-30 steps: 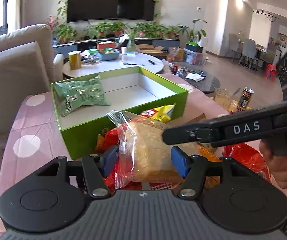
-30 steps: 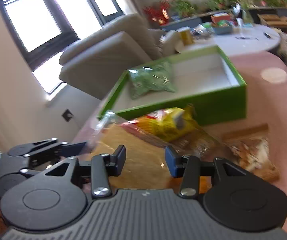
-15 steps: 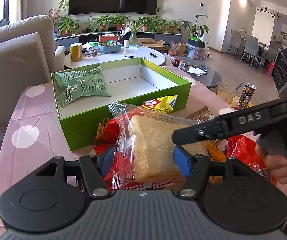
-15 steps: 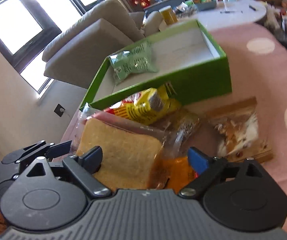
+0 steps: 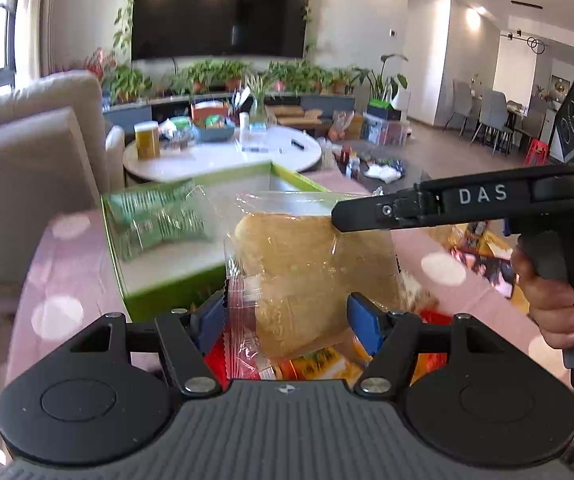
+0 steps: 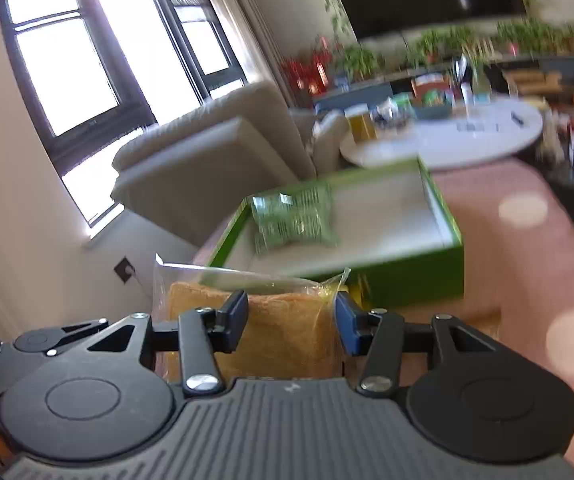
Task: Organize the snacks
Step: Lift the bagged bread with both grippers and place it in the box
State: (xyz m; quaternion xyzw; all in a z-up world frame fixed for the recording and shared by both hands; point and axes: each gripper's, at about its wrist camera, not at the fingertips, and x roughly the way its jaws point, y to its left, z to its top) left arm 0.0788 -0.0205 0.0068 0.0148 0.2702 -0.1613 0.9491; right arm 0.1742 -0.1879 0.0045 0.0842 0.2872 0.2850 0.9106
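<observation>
Both tools grip the bagged bread [image 5: 311, 276]: left tool [image 5: 285, 322], right tool [image 6: 290, 322], just closed; green box [image 6: 415, 276] ahead.

Bread packet [image 5: 319, 276]: clear glossy plastic film, crinkled; slice inside looked matt, porous; green box [image 6: 411, 276]: smooth card, matt white lining; green snack bag [image 6: 293, 220] in it: shiny foil-like plastic; tablecloth [image 6: 527, 264]: pink dotted cloth, soft matt; right gripper [image 6: 290, 322]: matt black plastic, blue pads, bright metal screws; left gripper [image 5: 287, 320] body ribbed, matt; sofa [image 6: 203, 160]: beige cloth.
</observation>
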